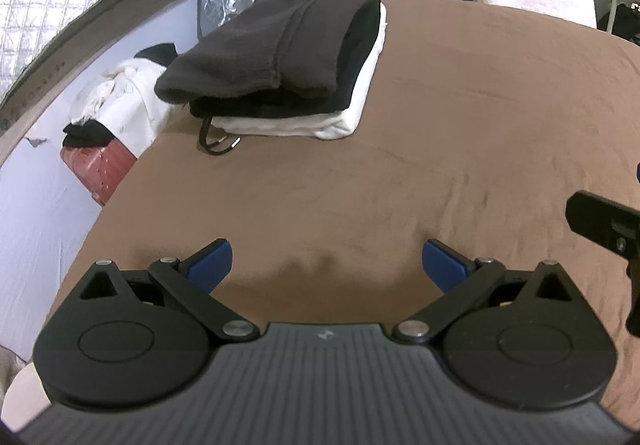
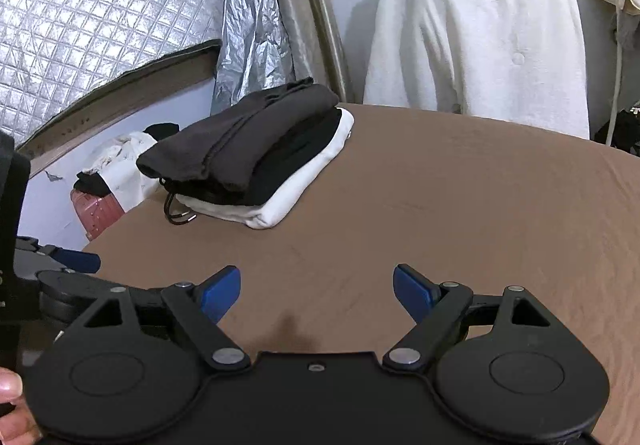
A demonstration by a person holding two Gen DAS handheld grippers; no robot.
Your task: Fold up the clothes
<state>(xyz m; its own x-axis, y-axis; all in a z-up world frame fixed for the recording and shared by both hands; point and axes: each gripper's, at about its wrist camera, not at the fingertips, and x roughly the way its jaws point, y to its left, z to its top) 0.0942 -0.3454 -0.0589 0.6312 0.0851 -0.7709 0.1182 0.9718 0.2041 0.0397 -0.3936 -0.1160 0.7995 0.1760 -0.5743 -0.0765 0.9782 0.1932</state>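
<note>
My left gripper (image 1: 327, 265) and right gripper (image 2: 317, 295) both gape wide, holding nothing above the brown sheet (image 1: 460, 133). The folded clothes stack (image 1: 280, 61) lies well ahead to the left, perhaps three garments; a white cloth (image 2: 476, 41) hangs beyond.

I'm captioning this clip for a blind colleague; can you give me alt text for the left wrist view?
The left tongs, open with blue pads, hover over a bare brown bedsheet. Farther back on it sits a stack of folded clothes: dark grey on top, black beneath, white at the bottom. The right tongs' black edge intrudes at the right.
</note>
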